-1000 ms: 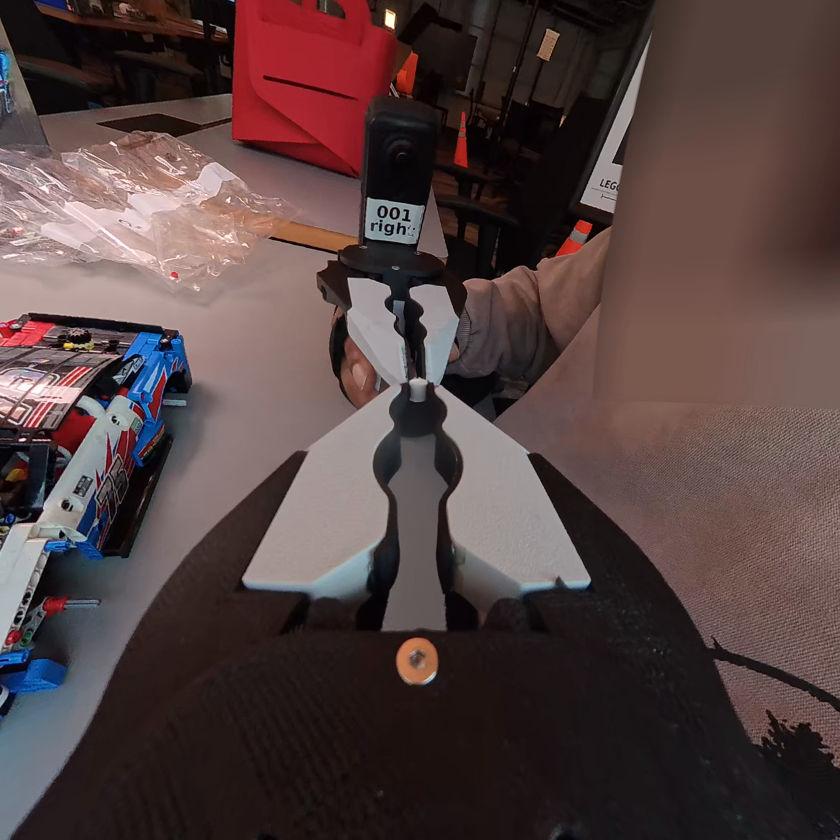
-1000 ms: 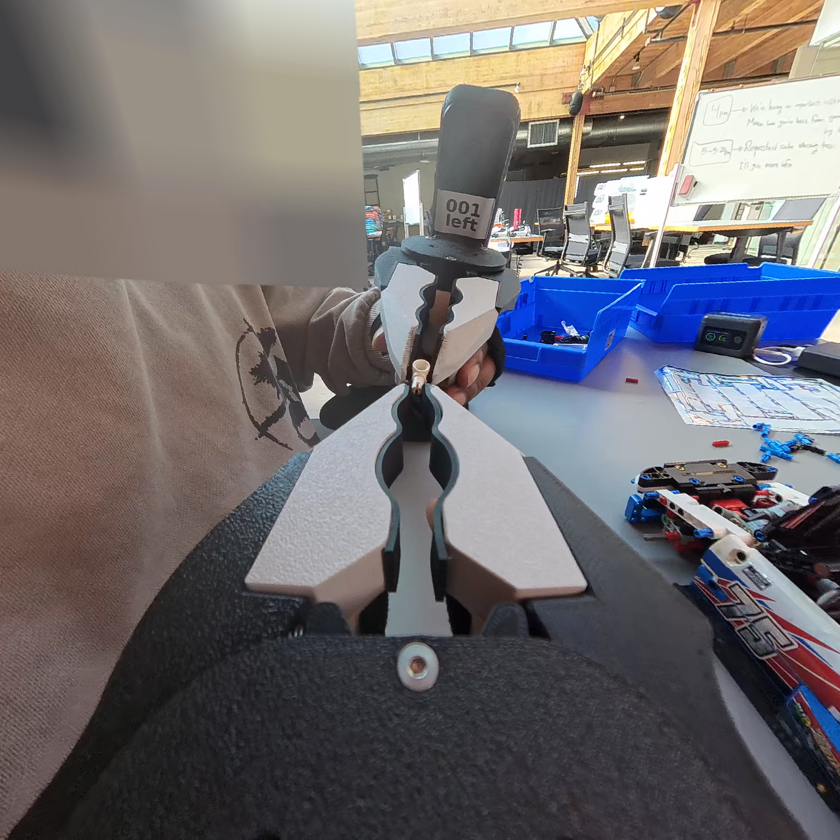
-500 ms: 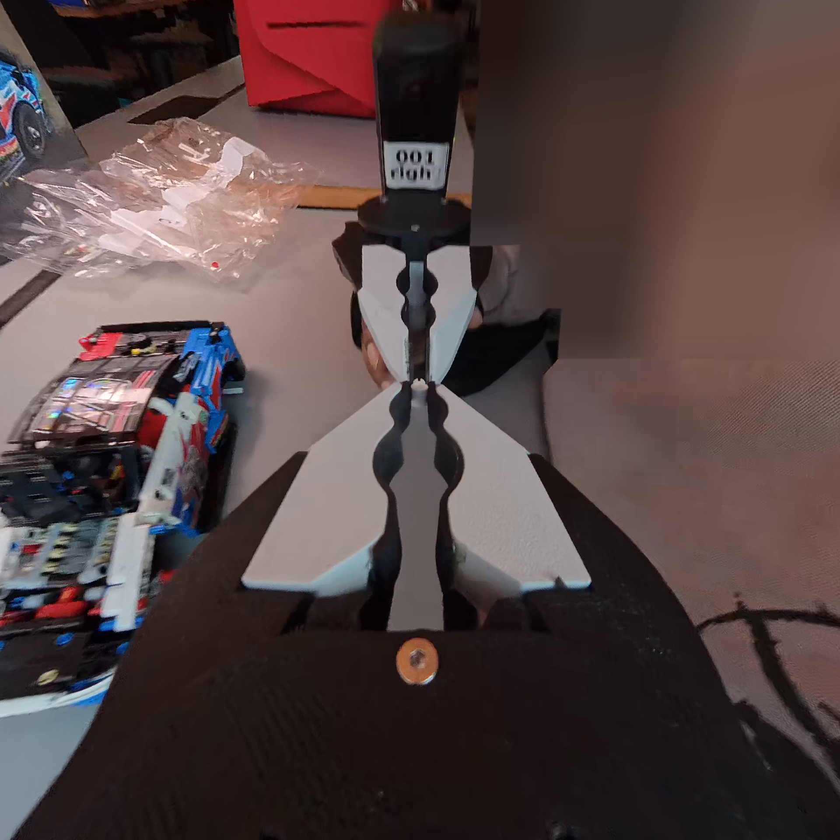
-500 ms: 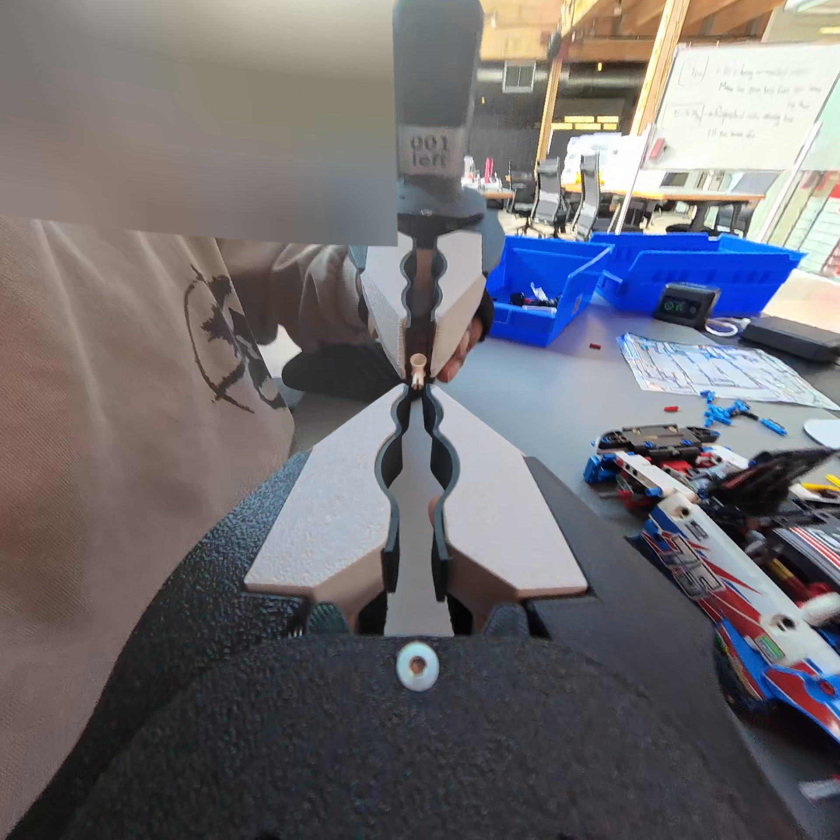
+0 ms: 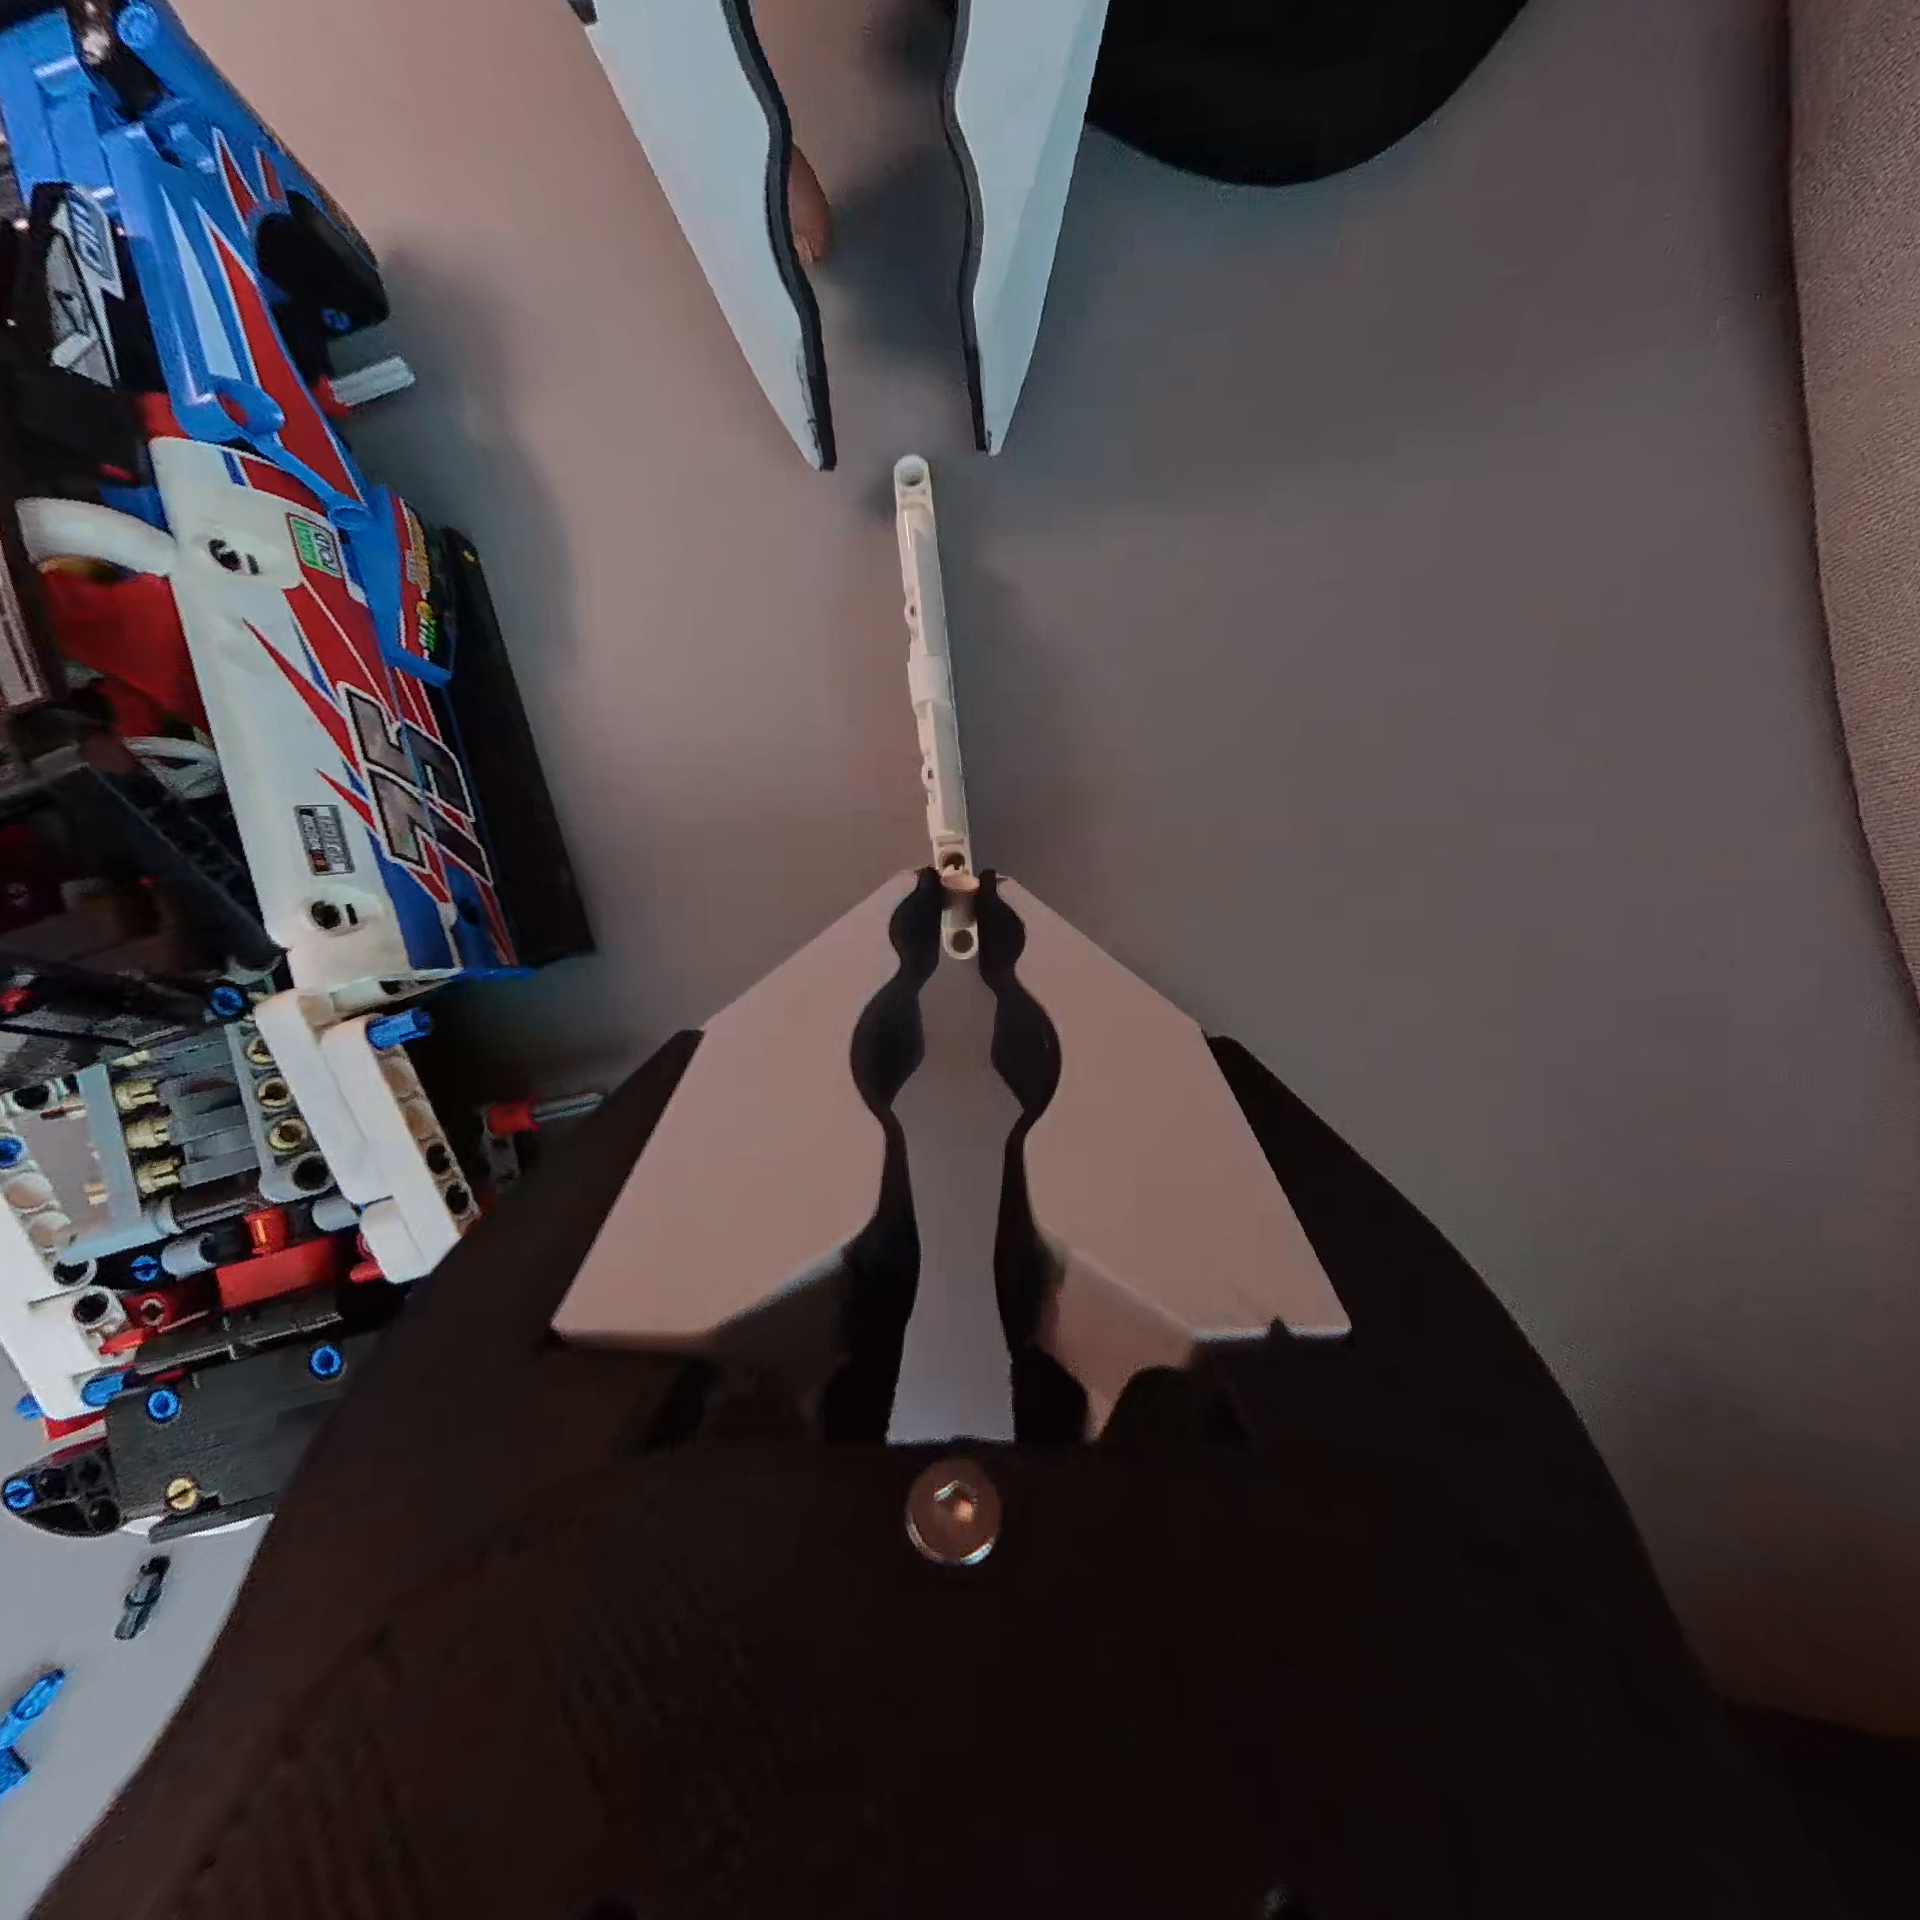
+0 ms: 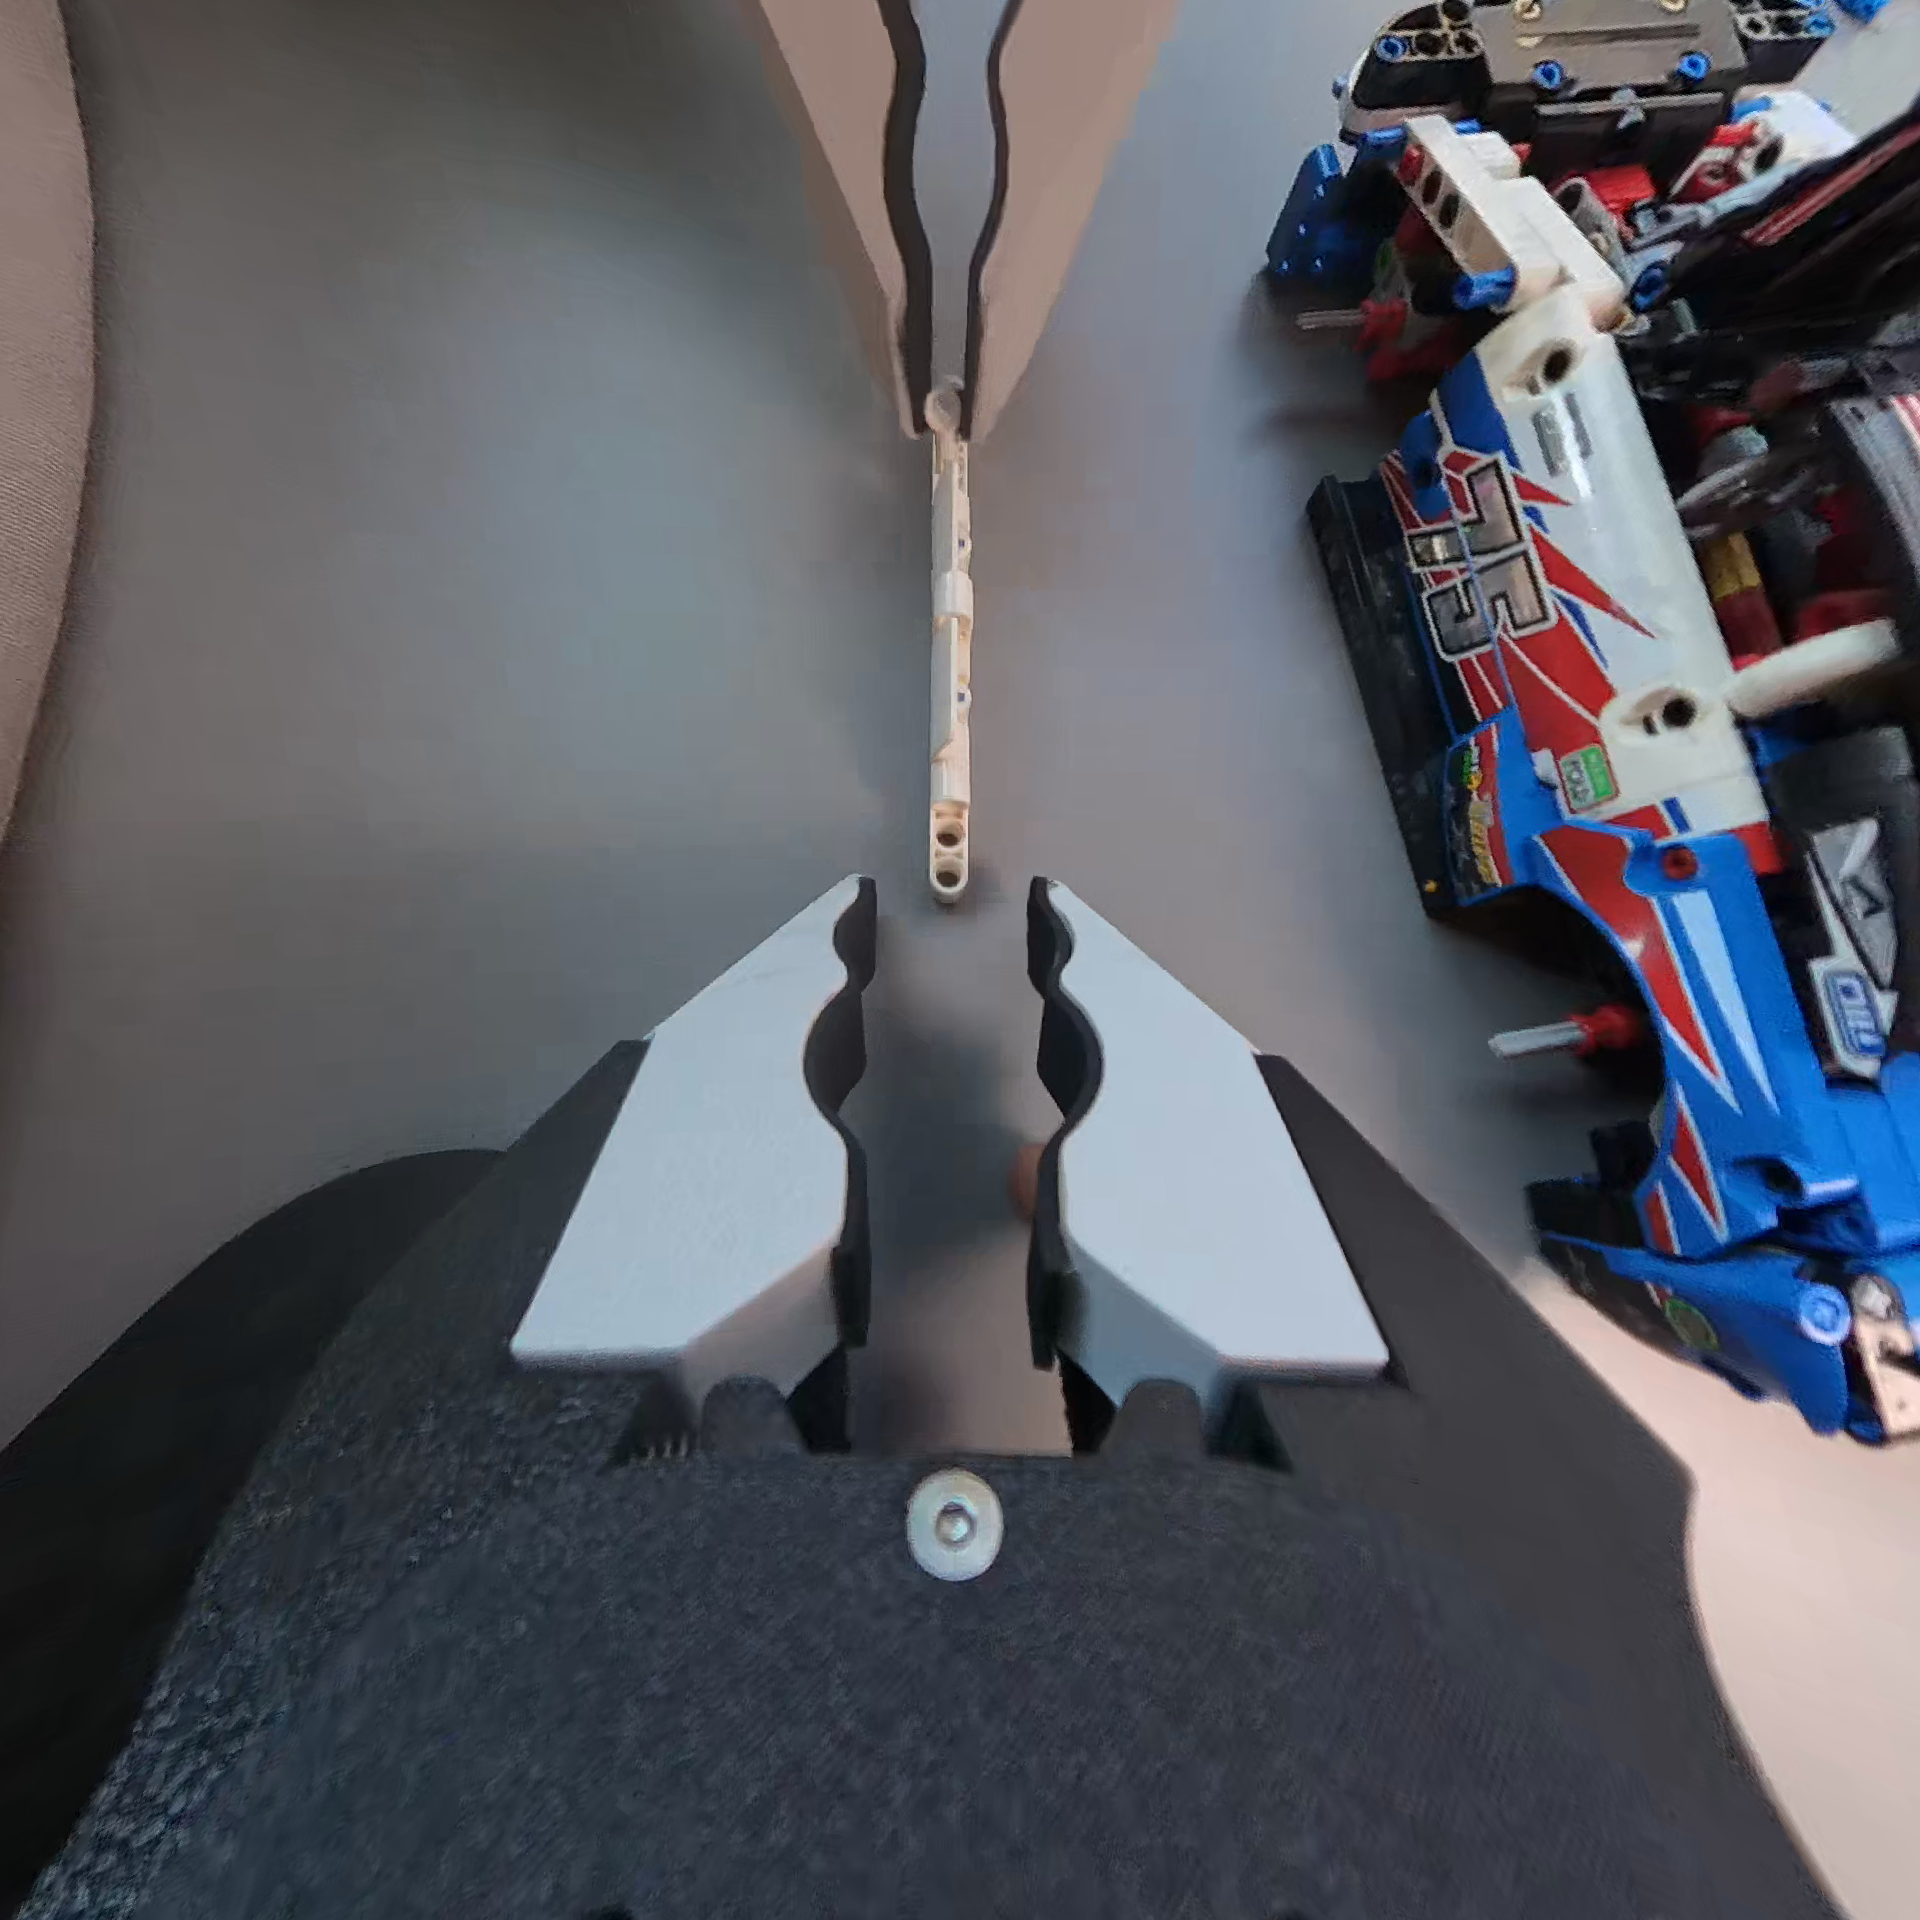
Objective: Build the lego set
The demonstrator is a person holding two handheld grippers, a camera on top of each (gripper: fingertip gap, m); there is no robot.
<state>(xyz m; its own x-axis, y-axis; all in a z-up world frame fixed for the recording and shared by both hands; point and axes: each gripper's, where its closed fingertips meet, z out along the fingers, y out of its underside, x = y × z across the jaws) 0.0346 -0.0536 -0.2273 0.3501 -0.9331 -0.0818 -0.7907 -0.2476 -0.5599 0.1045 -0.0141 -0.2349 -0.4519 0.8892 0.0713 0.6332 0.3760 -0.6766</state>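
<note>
A long thin white lego beam stretches between the two grippers above the grey table. My left gripper is shut on its near end. My right gripper is open, with the beam's free end just in front of its tips, apart from both. In the left wrist view the right gripper hangs open beyond the beam's far end. In the right wrist view the left gripper pinches the far end. The blue, white and red lego car lies on the table at the left; it also shows in the right wrist view at the right.
Small loose blue and dark pieces lie on the table at the lower left in the left wrist view. A person's beige sleeve runs along the right edge there, and along the left edge in the right wrist view. There is about 9 centimetres between the tips of the two grippers.
Both grippers have tipped from level to pointing down at the table. The right gripper has opened and let go of the beam's end. The left still holds the beam.
</note>
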